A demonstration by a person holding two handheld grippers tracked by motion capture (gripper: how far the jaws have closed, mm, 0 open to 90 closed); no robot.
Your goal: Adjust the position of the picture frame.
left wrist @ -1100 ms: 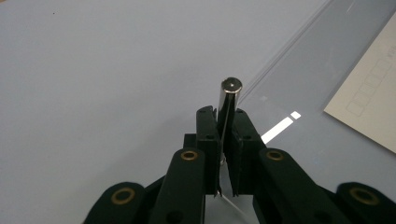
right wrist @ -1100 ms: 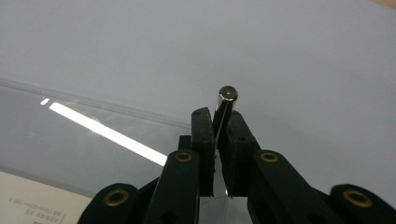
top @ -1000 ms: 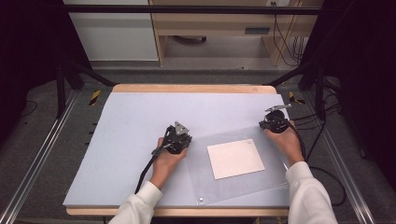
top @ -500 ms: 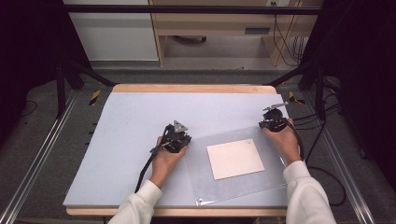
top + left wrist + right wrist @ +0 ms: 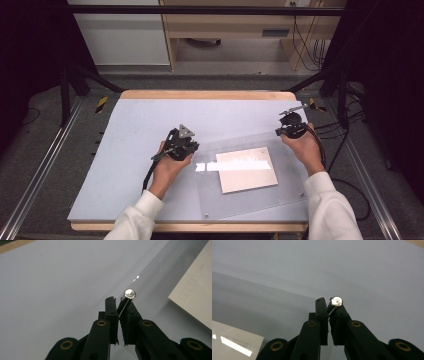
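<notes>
- the clear acrylic sheet (image 5: 250, 175) lies on the right half of the pale grey surface (image 5: 125, 140), turned a little out of square with it; it serves as the landmark here.
- its near edge runs just inside the surface's near wooden edge (image 5: 190, 227), and its right edge sits close to the surface's right edge, so little room remains there.
- left of the sheet and beyond its far edge the surface is bare grey, with wide room to slide.
- the left hand-held gripper (image 5: 186, 145) is at the sheet's far left corner; in the left gripper view (image 5: 120, 307) its jaws are clenched on the thin edge of the sheet, just beside a shiny round stud (image 5: 130, 293) at that corner.
- the right hand-held gripper (image 5: 291, 127) is at the sheet's far right corner; in the right gripper view (image 5: 329, 307) its jaws are pinched on the sheet's edge beside a white round stud (image 5: 336, 301).
- whether the far edge is raised off the surface, i cannot tell.
- the sheet is see-through and glossy, with a bright band of glare across its middle, and small studs at its near corners.
- a tan printed card (image 5: 246, 169) lies under or on the sheet's middle, tilted with it; which one i cannot tell. faint boxes show on the card in the left gripper view (image 5: 195, 287).
</notes>
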